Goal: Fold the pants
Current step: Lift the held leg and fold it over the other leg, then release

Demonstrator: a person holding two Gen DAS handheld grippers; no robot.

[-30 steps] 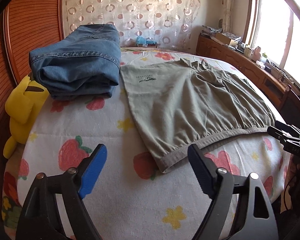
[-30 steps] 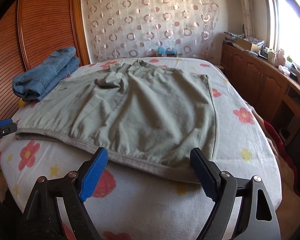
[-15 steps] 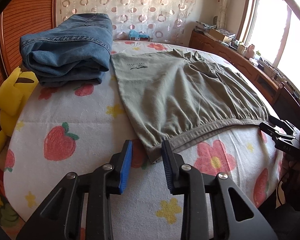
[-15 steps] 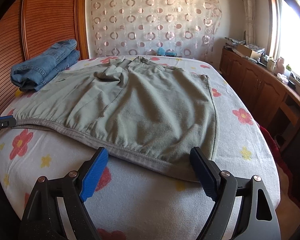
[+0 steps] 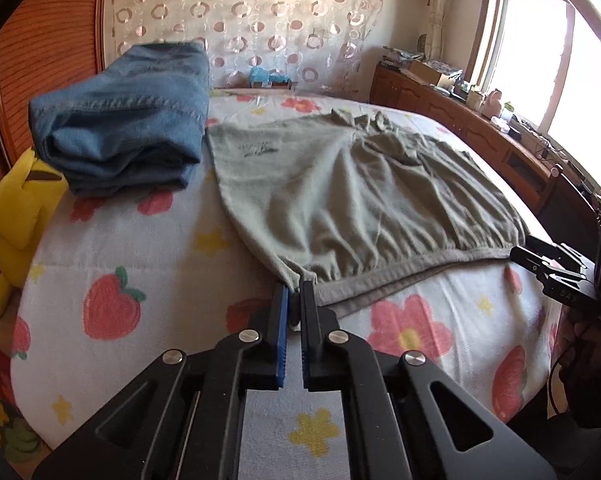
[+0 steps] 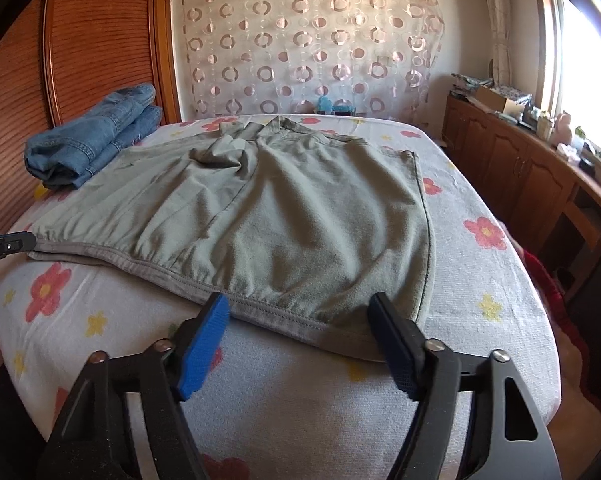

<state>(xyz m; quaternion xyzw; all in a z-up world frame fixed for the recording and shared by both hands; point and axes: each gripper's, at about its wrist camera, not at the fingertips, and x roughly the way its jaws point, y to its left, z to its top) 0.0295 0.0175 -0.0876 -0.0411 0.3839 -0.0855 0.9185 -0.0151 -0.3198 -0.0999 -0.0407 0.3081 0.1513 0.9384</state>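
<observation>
A bed [image 6: 340, 420] is covered with a white cover printed with flowers and strawberries. Grey-green pants [image 6: 260, 216] are spread flat on it. Folded blue jeans [image 5: 128, 120] are laid just beside them, near the wooden headboard [image 6: 100, 48].

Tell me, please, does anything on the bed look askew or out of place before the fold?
Mostly tidy. The grey-green pants lie flat, but the fabric at their far end is bunched and rumpled rather than smoothed. A yellow plush toy sits wedged at the bed's edge beside the folded jeans.
</observation>
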